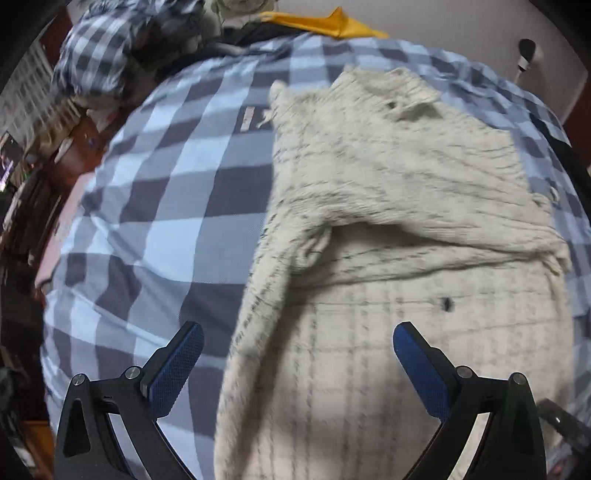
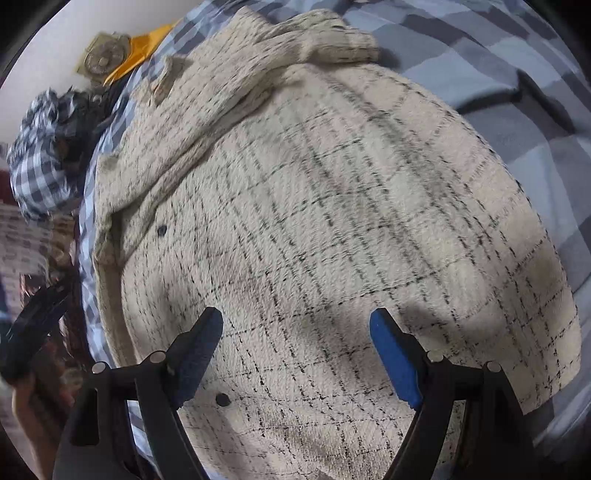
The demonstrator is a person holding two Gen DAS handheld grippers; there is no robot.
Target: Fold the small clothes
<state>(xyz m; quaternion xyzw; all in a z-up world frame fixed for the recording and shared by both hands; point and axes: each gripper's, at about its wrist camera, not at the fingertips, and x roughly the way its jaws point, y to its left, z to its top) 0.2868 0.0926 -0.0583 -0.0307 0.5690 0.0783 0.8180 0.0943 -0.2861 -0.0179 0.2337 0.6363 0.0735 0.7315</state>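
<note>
We see the cream plaid jacket [image 2: 314,221] spread flat on the blue checked bedsheet [image 1: 166,206], one sleeve [image 1: 424,206] folded across its body. Above it, our left gripper [image 1: 297,363] and right gripper [image 2: 295,350] both hang with fingers spread wide, holding nothing. A yellow cloth [image 1: 325,24] lies at the far edge.

Both wrist views look down closely (fisheye) at one cream jacket [image 1: 388,229].

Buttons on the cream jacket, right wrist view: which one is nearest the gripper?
The dark button just below the right gripper's left finger. The other button sits farther up the jacket, by the folded sleeve.
</note>
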